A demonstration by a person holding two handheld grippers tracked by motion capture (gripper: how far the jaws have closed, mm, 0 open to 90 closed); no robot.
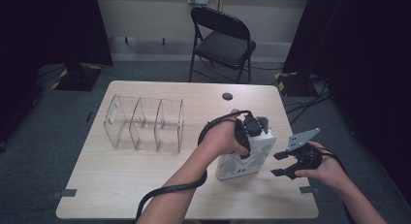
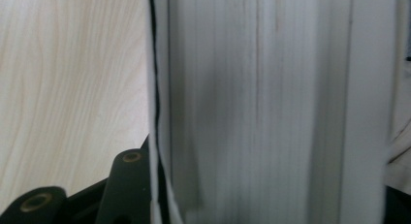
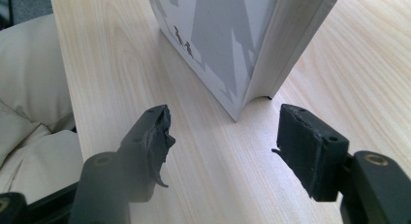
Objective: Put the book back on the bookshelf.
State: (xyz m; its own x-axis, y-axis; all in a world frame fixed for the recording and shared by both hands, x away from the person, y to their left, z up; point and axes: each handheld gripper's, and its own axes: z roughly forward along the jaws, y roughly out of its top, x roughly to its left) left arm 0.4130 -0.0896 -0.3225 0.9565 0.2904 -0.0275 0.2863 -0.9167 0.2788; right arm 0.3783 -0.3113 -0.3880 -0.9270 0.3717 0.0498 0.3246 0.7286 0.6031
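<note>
A white book with a grey pattern (image 1: 242, 160) stands upright on the wooden table (image 1: 121, 185), right of centre. My left gripper (image 1: 249, 132) comes down on its top edge and is shut on it. In the left gripper view the page edges (image 2: 257, 107) run up between the jaws, and one black finger (image 2: 127, 185) lies against the cover. My right gripper (image 1: 280, 164) hovers just right of the book, low over the table, and is open. In the right gripper view the book's lower corner (image 3: 218, 40) stands a little beyond the gripper (image 3: 225, 141), apart from both pads.
A clear plastic organizer with three compartments (image 1: 145, 124) stands on the left half of the table. A small black disc (image 1: 227, 96) lies near the far edge. A folding chair (image 1: 223, 40) stands behind the table. The person's light clothing (image 3: 29, 112) borders the near edge.
</note>
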